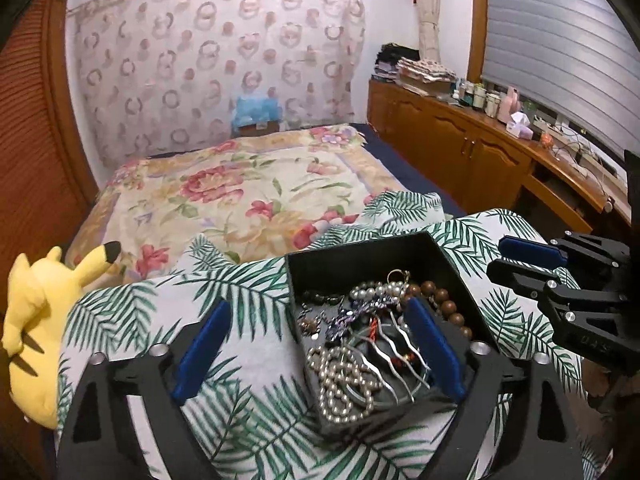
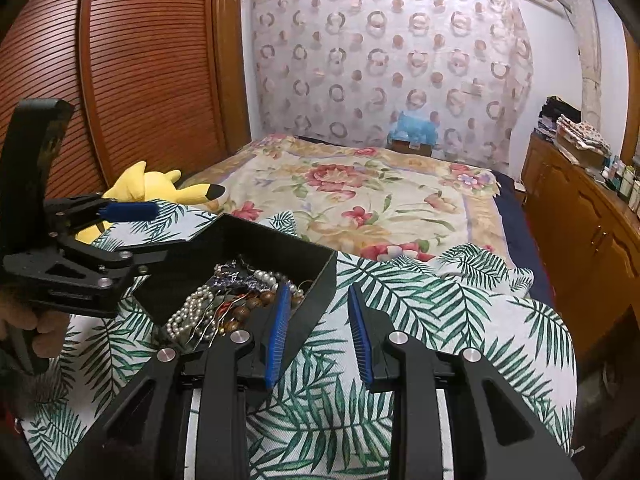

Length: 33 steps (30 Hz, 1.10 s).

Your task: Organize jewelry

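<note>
A black open box [image 1: 360, 256] [image 2: 248, 240] stands on a palm-leaf cloth [image 1: 240, 292] [image 2: 420, 300]. It holds a tangle of jewelry: pearl strings [image 1: 340, 380] [image 2: 192, 308], brown wooden beads [image 1: 440, 300] [image 2: 240, 312], a wavy silver hair comb [image 1: 396, 344] and a purple beaded piece [image 1: 360, 308]. My left gripper [image 1: 316, 344] [image 2: 148, 236] is open wide. Its right pad hangs over the jewelry inside the box and its left pad is outside, over the cloth. My right gripper [image 2: 318, 334] [image 1: 496, 258] is open, astride the box's right wall. Neither holds anything.
A yellow plush toy [image 1: 32, 312] [image 2: 160, 188] lies left of the cloth. Beyond it spreads a bed with a floral quilt [image 1: 240, 184] [image 2: 380, 200]. A wooden cabinet [image 1: 460, 140] [image 2: 580, 220] with bottles runs along the right, and a louvred door [image 2: 140, 80] stands on the left. A hand [image 2: 40, 332] grasps the left gripper.
</note>
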Tool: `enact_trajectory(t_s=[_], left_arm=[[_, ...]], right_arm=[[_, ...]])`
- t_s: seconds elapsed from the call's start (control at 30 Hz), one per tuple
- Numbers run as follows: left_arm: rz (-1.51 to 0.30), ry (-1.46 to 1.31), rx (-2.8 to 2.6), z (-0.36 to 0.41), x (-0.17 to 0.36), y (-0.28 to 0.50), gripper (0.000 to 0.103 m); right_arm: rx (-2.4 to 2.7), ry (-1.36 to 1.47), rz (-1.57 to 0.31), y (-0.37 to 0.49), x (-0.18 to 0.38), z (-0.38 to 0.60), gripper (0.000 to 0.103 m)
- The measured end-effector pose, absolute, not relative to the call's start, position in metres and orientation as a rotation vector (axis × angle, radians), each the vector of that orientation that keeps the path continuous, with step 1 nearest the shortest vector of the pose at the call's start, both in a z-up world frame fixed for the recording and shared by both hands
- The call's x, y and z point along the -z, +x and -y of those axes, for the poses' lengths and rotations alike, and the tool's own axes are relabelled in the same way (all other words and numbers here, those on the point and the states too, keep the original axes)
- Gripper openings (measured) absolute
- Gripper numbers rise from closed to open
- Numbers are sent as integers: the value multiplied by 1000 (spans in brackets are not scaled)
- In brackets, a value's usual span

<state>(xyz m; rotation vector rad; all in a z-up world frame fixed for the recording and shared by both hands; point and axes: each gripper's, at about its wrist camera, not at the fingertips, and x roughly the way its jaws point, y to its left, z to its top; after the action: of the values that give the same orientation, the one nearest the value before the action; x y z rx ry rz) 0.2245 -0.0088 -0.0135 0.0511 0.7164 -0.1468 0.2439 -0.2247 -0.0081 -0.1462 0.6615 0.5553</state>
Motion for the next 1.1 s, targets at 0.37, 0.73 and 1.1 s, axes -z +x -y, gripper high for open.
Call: enact_trajectory(t_s=[0.37, 0.73, 1.1], left_arm=[[-696, 50, 71, 0, 0, 184, 95], [-699, 46, 42, 5, 8, 137, 95], [-675, 15, 37, 5, -1, 98, 95]], right_arm=[[-479, -127, -646, 213, 4, 230, 87], [-412, -104, -642, 176, 7, 231, 100], [-369, -67, -591, 134, -5, 243, 100]])
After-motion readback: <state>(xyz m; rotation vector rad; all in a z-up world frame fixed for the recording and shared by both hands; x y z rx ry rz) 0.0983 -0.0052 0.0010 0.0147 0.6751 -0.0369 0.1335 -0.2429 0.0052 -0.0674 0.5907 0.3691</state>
